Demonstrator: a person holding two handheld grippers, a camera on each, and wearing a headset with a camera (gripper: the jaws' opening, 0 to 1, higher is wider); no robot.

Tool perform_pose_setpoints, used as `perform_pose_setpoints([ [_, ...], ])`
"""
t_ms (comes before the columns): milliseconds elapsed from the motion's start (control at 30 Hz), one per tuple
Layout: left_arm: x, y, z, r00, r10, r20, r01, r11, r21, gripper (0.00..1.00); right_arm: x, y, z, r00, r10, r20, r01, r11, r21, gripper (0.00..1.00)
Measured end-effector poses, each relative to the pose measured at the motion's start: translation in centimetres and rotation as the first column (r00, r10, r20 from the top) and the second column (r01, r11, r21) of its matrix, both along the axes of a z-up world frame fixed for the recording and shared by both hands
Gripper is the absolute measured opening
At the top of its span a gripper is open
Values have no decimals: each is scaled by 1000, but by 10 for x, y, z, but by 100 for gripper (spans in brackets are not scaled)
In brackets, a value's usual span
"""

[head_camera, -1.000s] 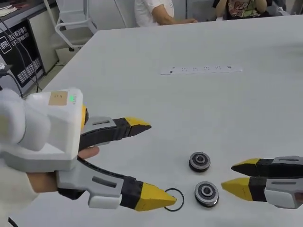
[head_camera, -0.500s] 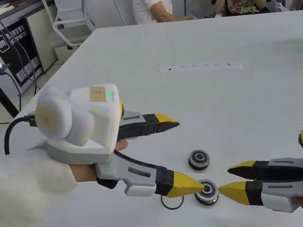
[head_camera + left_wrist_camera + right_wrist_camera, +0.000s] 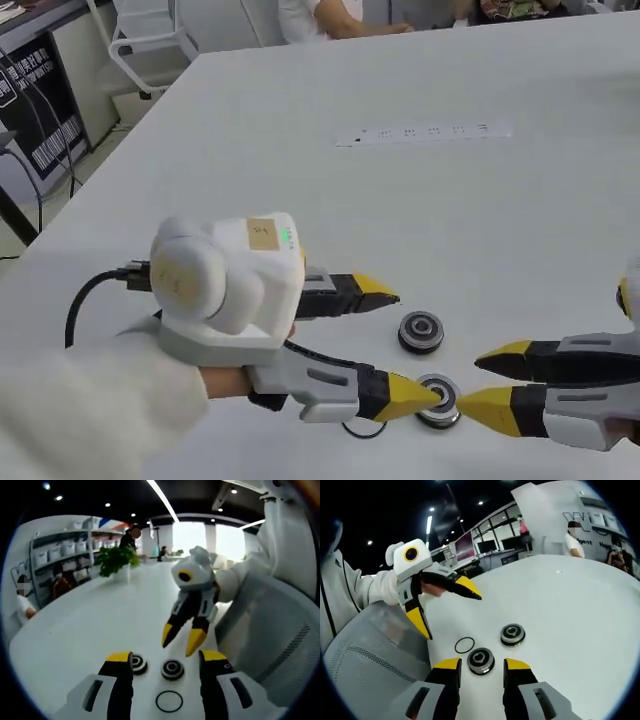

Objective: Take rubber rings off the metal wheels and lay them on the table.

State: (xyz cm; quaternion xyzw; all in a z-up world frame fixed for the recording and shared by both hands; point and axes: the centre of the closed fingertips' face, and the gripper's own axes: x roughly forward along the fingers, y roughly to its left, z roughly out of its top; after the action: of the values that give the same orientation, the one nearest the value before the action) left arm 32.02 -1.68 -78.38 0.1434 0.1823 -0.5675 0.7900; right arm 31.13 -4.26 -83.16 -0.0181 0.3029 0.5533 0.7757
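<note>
1. Ring (image 3: pixel 362 432): one black rubber ring lies flat and loose on the white worktop (image 3: pixel 250 150), just beside the near wheel (image 3: pixel 440 402). In the head view, the lower jaw of the left hand-held gripper (image 3: pixel 405 345) partly covers it.
2. Wheels: two metal wheels lie flat on the worktop, near each other but apart. The far wheel (image 3: pixel 421 331) sits just beyond the near wheel.
3. Left hand-held gripper: the jaws are spread wide and hold nothing. In the head view, the lower jaw tip overlaps the edge of the near wheel; contact cannot be confirmed. In the left gripper view, the near wheel and the ring lie between the jaws, with the ring closer to the camera.
4. Right hand-held gripper (image 3: pixel 482 378): the jaws stand a narrow gap apart and hold nothing. The tips point at the near wheel from the side opposite the left hand-held gripper. In the right gripper view, the near wheel lies just ahead of the gap between the tips.
5. Power strip (image 3: pixel 420 133): it lies flat farther back on the worktop, well apart from the wheels.
</note>
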Motion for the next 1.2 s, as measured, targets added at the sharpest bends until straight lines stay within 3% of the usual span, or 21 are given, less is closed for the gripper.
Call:
perform_pose_setpoints([
  [167, 1, -3, -9, 1000, 2, 7, -2, 1000, 2, 47, 0, 0, -2, 1000, 3, 0, -3, 1000, -5, 30],
  [467, -3, -7, -25, 1000, -10, -28, 10, 1000, 20, 41, 1, -1, -6, 1000, 4, 0, -4, 1000, -14, 29],
  [733, -6, -9, -35, 999, -27, -27, 28, 998, 50, 31, -1, 3, -10, 1000, 23, 5, -23, 999, -30, 29],
  [1200, -7, -11, -42, 999, -21, -50, 23, 999, 48, 21, -1, 6, -12, 999, 37, 17, -36, 999, -40, 28],
])
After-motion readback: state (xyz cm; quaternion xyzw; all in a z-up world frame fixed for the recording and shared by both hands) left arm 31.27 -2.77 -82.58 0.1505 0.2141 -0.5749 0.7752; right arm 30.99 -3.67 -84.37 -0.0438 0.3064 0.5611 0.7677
